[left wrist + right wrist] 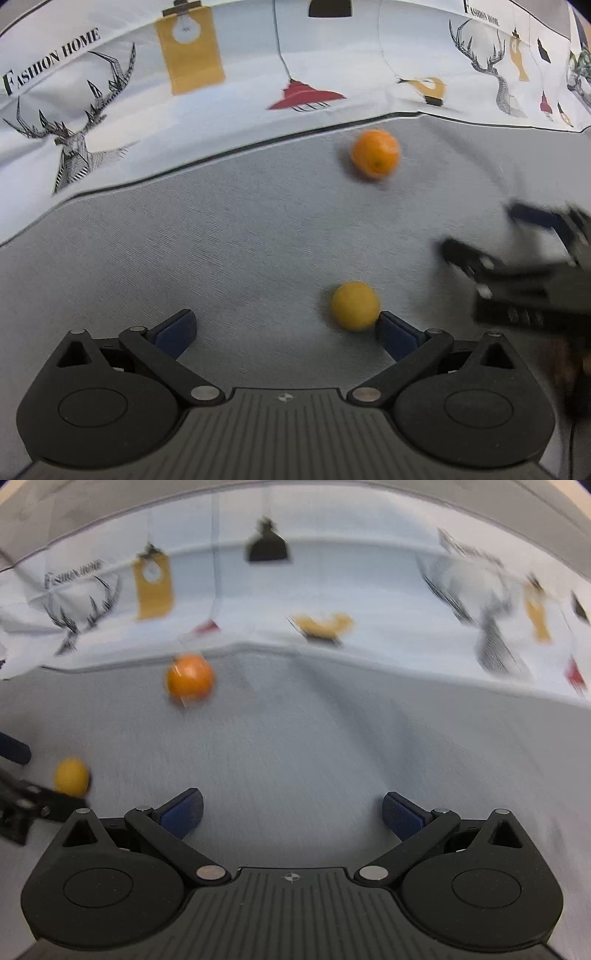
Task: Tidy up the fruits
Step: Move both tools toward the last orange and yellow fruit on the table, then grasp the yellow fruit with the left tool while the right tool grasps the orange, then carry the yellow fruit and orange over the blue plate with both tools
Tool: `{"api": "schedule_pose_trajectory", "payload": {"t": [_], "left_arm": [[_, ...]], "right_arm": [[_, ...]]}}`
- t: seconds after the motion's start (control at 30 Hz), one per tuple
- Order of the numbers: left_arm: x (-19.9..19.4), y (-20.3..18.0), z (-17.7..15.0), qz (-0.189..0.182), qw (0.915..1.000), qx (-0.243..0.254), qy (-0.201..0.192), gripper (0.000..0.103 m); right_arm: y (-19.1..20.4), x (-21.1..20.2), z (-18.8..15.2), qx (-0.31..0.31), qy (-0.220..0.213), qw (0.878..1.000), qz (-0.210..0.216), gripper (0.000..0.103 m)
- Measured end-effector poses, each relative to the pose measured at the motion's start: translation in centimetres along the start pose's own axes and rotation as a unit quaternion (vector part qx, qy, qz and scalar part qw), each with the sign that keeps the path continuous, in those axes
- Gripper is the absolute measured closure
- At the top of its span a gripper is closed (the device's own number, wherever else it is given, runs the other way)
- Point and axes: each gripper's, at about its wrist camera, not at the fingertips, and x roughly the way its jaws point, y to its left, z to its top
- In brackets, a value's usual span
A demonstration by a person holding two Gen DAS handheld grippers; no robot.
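A yellow round fruit [355, 305] lies on the grey cloth, just ahead of my left gripper's right finger. An orange [375, 153] lies farther off, near the edge of the printed cloth. My left gripper [286, 326] is open and empty. My right gripper [291, 812] is open and empty over bare grey cloth; it also shows blurred at the right of the left wrist view [480, 236]. In the right wrist view the orange [190, 679] is ahead to the left and the yellow fruit [71, 777] is at the far left, beside the left gripper's fingers [13, 751].
A white cloth printed with deer, lamps and "FASHION HOME" [184, 74] lies beyond the grey cloth [184, 240], its dark-edged border running across both views. The same printed cloth [369, 590] fills the back of the right wrist view.
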Motion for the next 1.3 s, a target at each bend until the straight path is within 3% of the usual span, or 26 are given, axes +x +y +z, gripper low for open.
{"api": "schedule_pose_trajectory", "payload": {"t": [0.2, 0.27, 0.3, 0.33, 0.37, 0.4, 0.6, 0.77, 0.97, 1.17, 1.3], "left_arm": [[-0.1, 1.2, 0.2, -0.008, 0.9996, 0.023, -0.015, 0.002], [-0.8, 1.0, 0.1, -0.008, 0.9991, 0.027, -0.032, 0.018], [-1.3, 0.8, 0.0, -0.011, 0.9986, 0.033, -0.04, 0.042], [-1.7, 0.6, 0.1, -0.02, 0.9984, 0.037, -0.038, 0.074], [-2.2, 0.2, 0.1, -0.022, 0.9986, 0.037, -0.031, 0.073], [-2.5, 0.2, 0.0, -0.026, 0.9989, 0.031, -0.026, 0.073], [-5.9, 1.1, -2.5, -0.022, 0.9996, -0.009, -0.016, 0.073], [-12.4, 1.2, -5.2, -0.02, 0.9993, -0.03, -0.006, 0.073], [-22.4, 1.0, -10.1, -0.02, 0.999, -0.04, 0.004, 0.073], [-30.0, 1.9, -17.2, -0.001, 0.9985, -0.044, 0.032, 0.073], [-34.2, 3.5, -22.4, 0.028, 0.9979, -0.049, 0.031, 0.073]], "right_arm": [[3.8, 4.7, 4.0, -0.052, -0.028, 0.997, 0.051, 0.001], [4.3, 5.8, 4.9, -0.055, -0.031, 0.996, 0.057, 0.001], [4.5, 6.1, 5.2, -0.056, -0.031, 0.996, 0.059, 0.004], [4.6, 6.0, 5.3, -0.056, -0.038, 0.996, 0.063, 0.024], [4.6, 5.6, 5.4, -0.058, -0.048, 0.995, 0.067, 0.06], [4.6, 5.3, 5.4, -0.06, -0.049, 0.995, 0.069, 0.064], [3.1, 1.2, 3.3, -0.008, -0.015, 1.0, 0.005, 0.064], [2.9, -6.9, 0.8, 0.047, -0.002, 0.999, -0.008, 0.064], [6.1, -18.6, -1.2, 0.081, -0.016, 0.996, 0.024, 0.064], [11.9, -28.8, -3.7, 0.089, -0.002, 0.99, 0.109, 0.064], [16.3, -33.4, -4.4, 0.064, 0.005, 0.985, 0.158, 0.064]]}}
